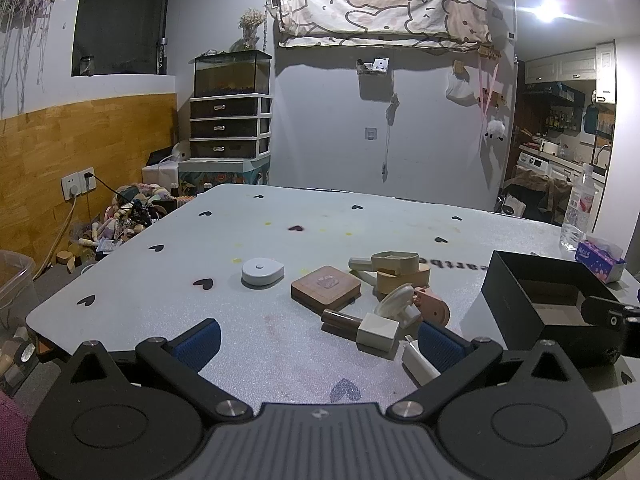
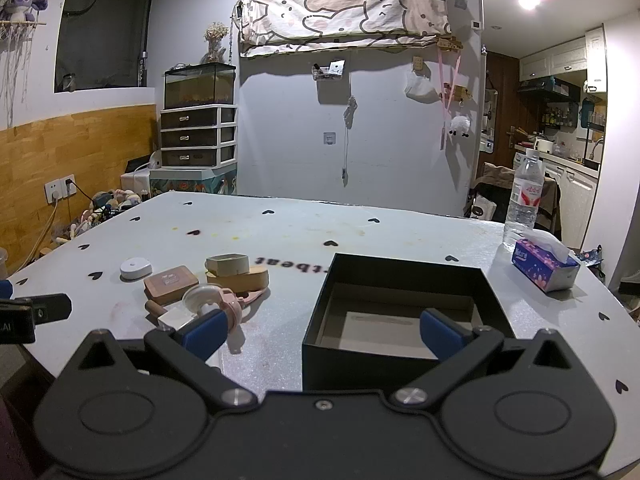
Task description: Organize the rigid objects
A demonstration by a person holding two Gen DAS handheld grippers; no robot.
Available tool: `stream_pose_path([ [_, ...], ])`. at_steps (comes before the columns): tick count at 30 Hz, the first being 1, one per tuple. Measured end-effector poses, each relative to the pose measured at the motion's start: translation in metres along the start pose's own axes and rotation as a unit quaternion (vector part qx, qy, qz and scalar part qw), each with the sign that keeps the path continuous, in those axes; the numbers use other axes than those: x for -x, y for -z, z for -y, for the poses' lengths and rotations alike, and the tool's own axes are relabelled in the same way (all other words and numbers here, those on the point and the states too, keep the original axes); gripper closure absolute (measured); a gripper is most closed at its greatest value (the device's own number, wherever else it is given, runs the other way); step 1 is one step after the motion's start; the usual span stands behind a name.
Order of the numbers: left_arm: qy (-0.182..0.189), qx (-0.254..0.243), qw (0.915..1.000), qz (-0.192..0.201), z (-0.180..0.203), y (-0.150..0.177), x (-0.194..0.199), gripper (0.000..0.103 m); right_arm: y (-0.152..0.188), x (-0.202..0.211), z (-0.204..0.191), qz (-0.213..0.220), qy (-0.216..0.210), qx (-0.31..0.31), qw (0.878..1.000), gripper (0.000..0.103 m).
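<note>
Left-wrist view, lower frame: the left gripper stands with its blue-padded jaws spread wide and nothing between them, low over the grey heart-patterned table. Left of centre lies a white round puck; to its right a square wooden coaster, and behind that a beige rectangular cup resting on a round wooden block. Lower centre, a dark brown cylinder meets a white cube, with a cream disc and a pink round piece just beside them. At the right edge sits the open black box, apart from the cluster. Right-wrist view: the right gripper is likewise spread wide and empty, its right pad over the black box, whose interior shows no objects. In the upper right of this frame stand a water bottle and a tissue pack.
</note>
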State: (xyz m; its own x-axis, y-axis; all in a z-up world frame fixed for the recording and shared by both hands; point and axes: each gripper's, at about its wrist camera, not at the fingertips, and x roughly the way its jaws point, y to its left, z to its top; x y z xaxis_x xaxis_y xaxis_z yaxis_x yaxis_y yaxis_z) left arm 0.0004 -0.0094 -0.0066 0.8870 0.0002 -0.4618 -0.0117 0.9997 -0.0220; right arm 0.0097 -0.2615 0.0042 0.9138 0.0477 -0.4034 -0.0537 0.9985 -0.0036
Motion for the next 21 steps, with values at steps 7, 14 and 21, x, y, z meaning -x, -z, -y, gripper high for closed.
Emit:
stream_pose_path([
  [7,0.000,0.000,1.0000,0.000,0.001,0.000,0.000,0.000,0.000,0.000,-0.002,0.000,0.000,0.000,1.000,0.000],
  [14,0.000,-0.002,1.0000,0.004,0.005,-0.008,0.000,0.000,-0.005,0.004,0.003,0.015,0.003,0.004,1.000,0.000],
  [21,0.002,-0.002,0.9993,0.036,-0.002,-0.025,0.009,0.000,-0.013,0.007,0.019,0.036,0.030,0.002,0.999,0.000],
])
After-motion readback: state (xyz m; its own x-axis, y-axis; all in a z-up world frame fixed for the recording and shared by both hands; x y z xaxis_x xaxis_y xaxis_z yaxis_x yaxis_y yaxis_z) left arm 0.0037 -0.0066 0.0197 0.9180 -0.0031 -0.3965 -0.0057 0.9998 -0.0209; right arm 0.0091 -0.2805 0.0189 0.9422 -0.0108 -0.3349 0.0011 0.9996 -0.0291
